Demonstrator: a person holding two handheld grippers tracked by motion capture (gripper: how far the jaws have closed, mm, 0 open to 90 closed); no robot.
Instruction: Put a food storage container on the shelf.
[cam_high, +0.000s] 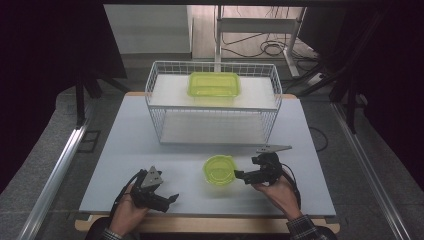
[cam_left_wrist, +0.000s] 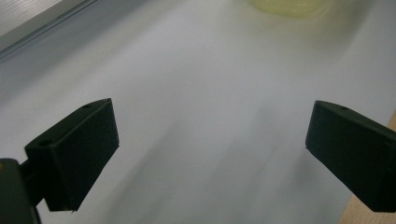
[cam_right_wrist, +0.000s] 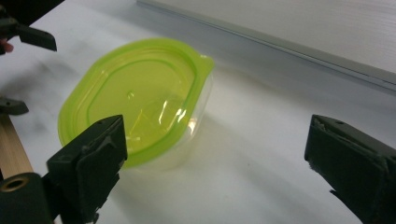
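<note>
A small round clear tub with a lime-green lid (cam_high: 219, 170) (cam_right_wrist: 135, 107) stands on the white table near the front. My right gripper (cam_high: 239, 175) (cam_right_wrist: 215, 140) is just to its right, jaws open, and the tub lies ahead of them, untouched. My left gripper (cam_high: 172, 198) (cam_left_wrist: 210, 126) rests low at the front left, open over bare table, with the tub's edge (cam_left_wrist: 285, 7) far ahead. A rectangular green-lidded container (cam_high: 214, 84) sits on the upper level of a white wire rack (cam_high: 152, 107).
The wire rack fills the back middle of the table (cam_high: 130, 140), and its lower shelf holds nothing. The table's wooden front edge (cam_high: 210, 225) runs just below both hands. Cables and a metal stand (cam_high: 260, 30) lie on the floor behind.
</note>
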